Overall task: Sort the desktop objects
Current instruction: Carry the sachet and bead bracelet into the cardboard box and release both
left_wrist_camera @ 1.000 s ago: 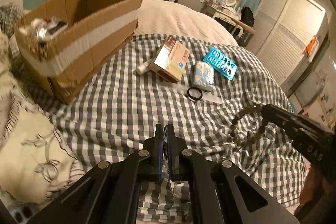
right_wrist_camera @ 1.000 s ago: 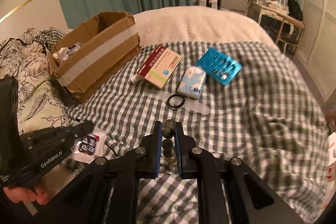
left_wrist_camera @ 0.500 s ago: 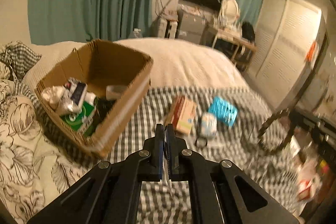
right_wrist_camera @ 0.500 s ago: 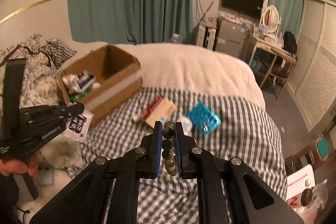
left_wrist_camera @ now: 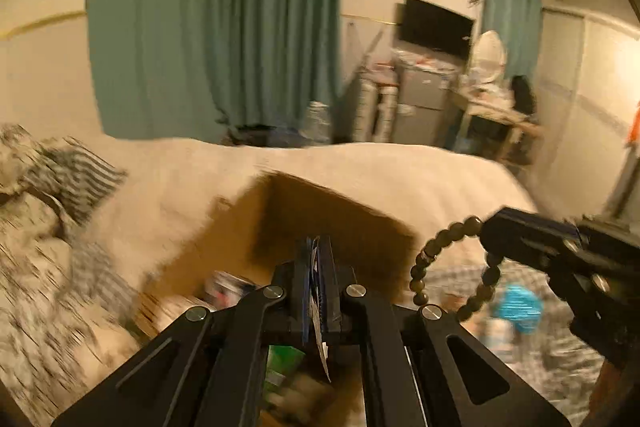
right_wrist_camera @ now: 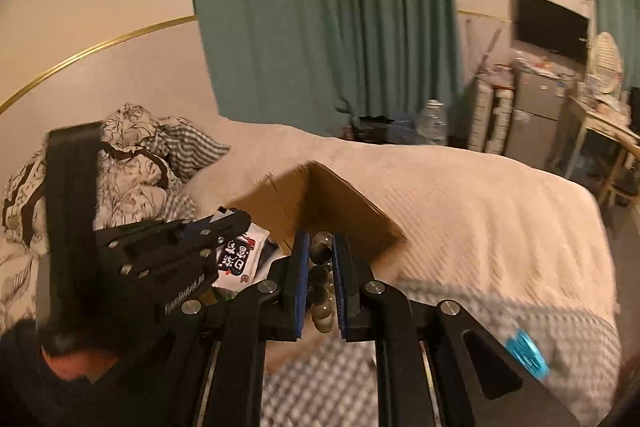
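My left gripper is shut on a thin white packet with dark print and holds it above the open cardboard box. In the right wrist view the left gripper and the packet hang over the box. My right gripper is shut on a dark bead bracelet, also near the box's edge. In the left wrist view the right gripper holds the bracelet dangling to the right of the box.
The box holds several items, among them a green packet. A blue blister pack lies on the checked cloth on the bed; it also shows in the right wrist view. Rumpled floral bedding lies to the left. Both views are blurred.
Both grippers have lifted and swung left from the checked cloth to the cardboard box, still holding the packet and the bracelet. The box now sits right under the fingers.
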